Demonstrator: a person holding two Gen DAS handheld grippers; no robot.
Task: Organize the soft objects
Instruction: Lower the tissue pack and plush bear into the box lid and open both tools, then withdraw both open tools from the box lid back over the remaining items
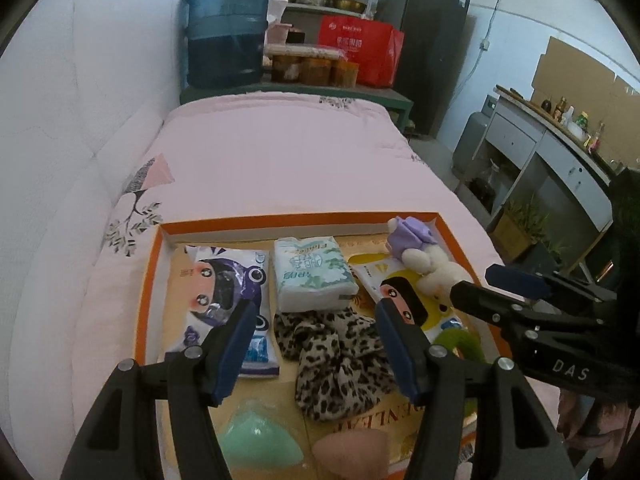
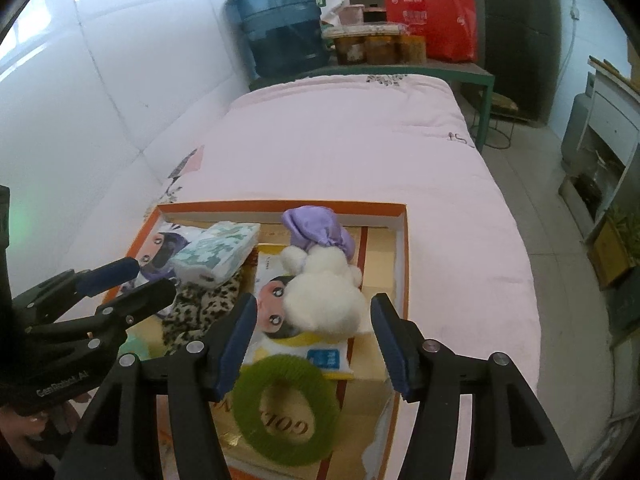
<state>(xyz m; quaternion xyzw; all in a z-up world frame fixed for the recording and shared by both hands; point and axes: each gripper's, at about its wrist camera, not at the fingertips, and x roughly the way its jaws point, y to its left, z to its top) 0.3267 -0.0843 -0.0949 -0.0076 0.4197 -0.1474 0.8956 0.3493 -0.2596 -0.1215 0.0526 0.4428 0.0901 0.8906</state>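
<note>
An orange-rimmed shallow box (image 1: pixel 150 280) lies on the pink bed and holds several soft items. My left gripper (image 1: pixel 316 320) hovers open above the leopard-print cloth (image 1: pixel 340 356), gripping nothing. A tissue pack (image 1: pixel 314 276) and a purple wipes pack (image 1: pixel 224 300) lie beyond it, a mint sponge (image 1: pixel 260 436) and a pink sponge (image 1: pixel 352 452) close below. My right gripper (image 2: pixel 314 308) stands open over the white plush toy (image 2: pixel 324 296) with a purple cap, apart from it. A green fuzzy ring (image 2: pixel 284 408) lies below on the yellow wipes pack (image 2: pixel 320 354).
The pink quilt (image 2: pixel 360 152) stretches beyond the box to a green table (image 2: pixel 460 70) with a blue water jug (image 2: pixel 280 20), jars and a red bag. A white padded wall runs along the left. The bed's edge drops to the floor and a counter (image 1: pixel 560 152) on the right.
</note>
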